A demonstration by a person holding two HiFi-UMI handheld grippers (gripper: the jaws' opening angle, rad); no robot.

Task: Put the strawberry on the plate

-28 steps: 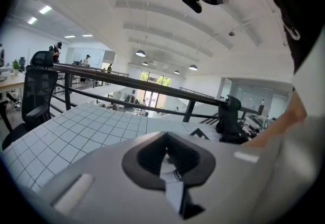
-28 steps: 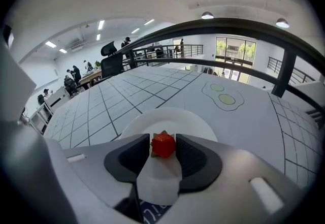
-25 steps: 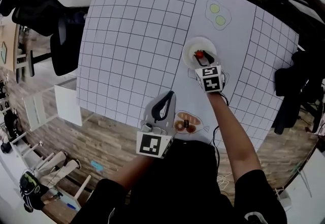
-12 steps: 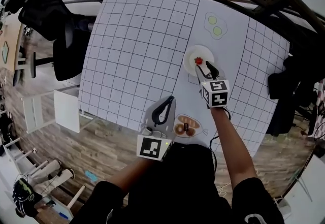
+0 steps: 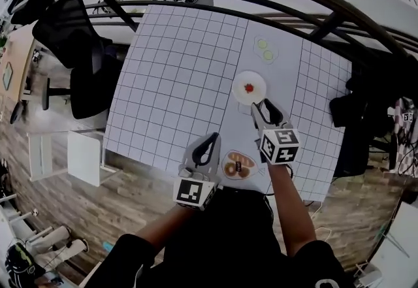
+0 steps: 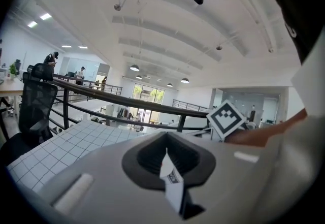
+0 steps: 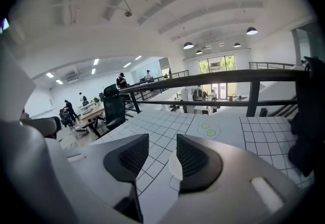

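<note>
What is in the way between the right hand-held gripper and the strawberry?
Nothing visible. The strawberry lies on the plate, and only bare table separates it from the open right hand-held gripper.

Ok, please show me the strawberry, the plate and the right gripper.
strawberry (image 5: 249, 88): head view, middle of the red fruit.
plate (image 5: 238, 92): head view, bare white part left of the strawberry.
right gripper (image 5: 262, 106): head view, midway between its open fingertips.

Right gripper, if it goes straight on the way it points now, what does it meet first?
Probably the plate holding the strawberry, which lies just ahead of the right gripper, whose jaws are open. How high the gripper rides is unclear, so it may pass over the plate.
</note>
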